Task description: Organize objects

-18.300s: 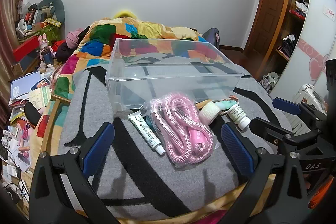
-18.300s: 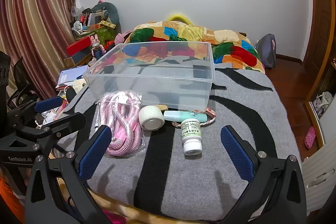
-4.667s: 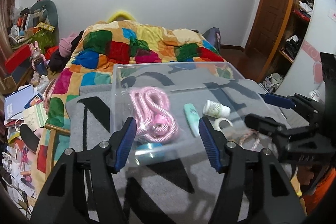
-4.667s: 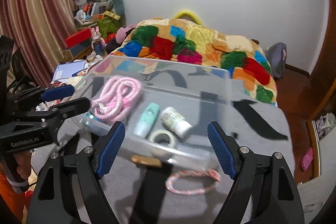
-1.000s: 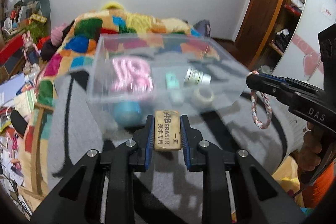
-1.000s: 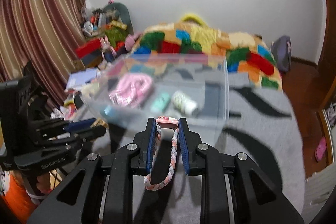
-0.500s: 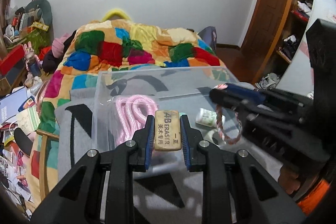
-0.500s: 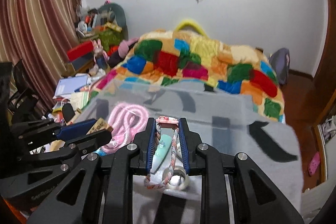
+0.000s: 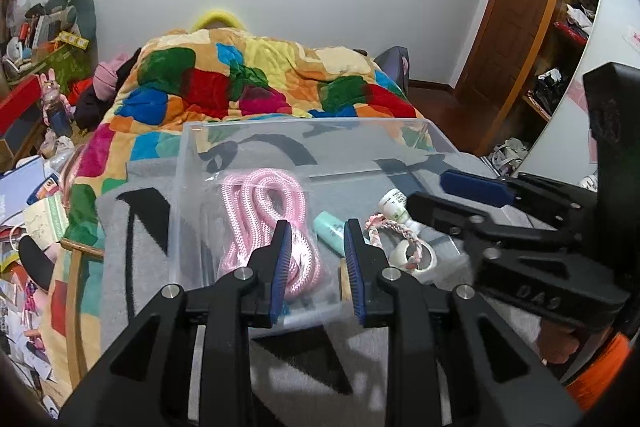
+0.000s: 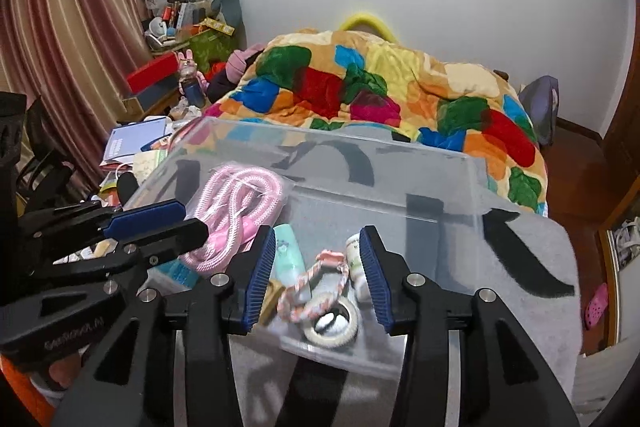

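Right wrist: braided ring (image 10: 316, 287) seemingly lies below parted hand-held gripper (image 10: 318, 267).

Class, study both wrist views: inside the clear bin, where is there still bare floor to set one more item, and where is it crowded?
The clear bin has bare floor along its far wall and its right side, beyond the white bottle. The near part is crowded: pink rope, mint tube, braided bracelet and tape roll lie close together under both open grippers.
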Action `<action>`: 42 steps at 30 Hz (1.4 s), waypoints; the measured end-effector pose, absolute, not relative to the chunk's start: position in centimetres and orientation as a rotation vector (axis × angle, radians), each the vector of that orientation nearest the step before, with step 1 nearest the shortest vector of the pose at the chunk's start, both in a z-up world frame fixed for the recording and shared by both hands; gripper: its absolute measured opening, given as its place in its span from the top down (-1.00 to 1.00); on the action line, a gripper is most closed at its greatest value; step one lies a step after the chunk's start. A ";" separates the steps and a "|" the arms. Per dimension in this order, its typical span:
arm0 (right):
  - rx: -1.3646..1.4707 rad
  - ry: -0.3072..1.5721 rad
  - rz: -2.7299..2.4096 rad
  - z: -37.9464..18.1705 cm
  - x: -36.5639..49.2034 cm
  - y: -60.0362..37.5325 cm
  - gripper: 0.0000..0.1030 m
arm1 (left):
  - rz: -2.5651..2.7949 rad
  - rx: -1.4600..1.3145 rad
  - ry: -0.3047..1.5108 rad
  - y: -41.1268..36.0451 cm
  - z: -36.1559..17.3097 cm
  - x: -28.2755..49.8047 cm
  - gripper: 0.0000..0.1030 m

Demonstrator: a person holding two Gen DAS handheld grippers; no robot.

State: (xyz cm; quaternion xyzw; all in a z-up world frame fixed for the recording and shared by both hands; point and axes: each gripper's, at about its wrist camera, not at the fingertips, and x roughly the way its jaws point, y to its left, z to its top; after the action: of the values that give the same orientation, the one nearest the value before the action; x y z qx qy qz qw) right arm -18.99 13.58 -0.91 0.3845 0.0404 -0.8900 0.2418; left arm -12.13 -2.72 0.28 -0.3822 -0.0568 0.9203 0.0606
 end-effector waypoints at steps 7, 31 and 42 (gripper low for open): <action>0.984 0.061 -2.482 0.7 -15.9 15.8 -0.47 | 2.865 -1.031 -0.125 -2.3 1.7 -8.7 -0.18; 0.934 0.057 -2.552 0.0 -9.2 18.0 -0.69 | 2.863 -1.047 -0.120 -0.8 0.2 -3.7 -0.78; 0.927 0.059 -2.551 0.0 -9.0 18.0 -0.69 | 2.855 -1.057 -0.138 -0.9 0.1 -3.8 -0.79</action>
State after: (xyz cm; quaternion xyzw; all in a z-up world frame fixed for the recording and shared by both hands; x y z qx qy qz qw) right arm -9.02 17.98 -0.01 0.3338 0.0213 -0.9184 0.2115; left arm -3.80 -0.87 0.11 -0.3464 -0.0451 0.9358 0.0468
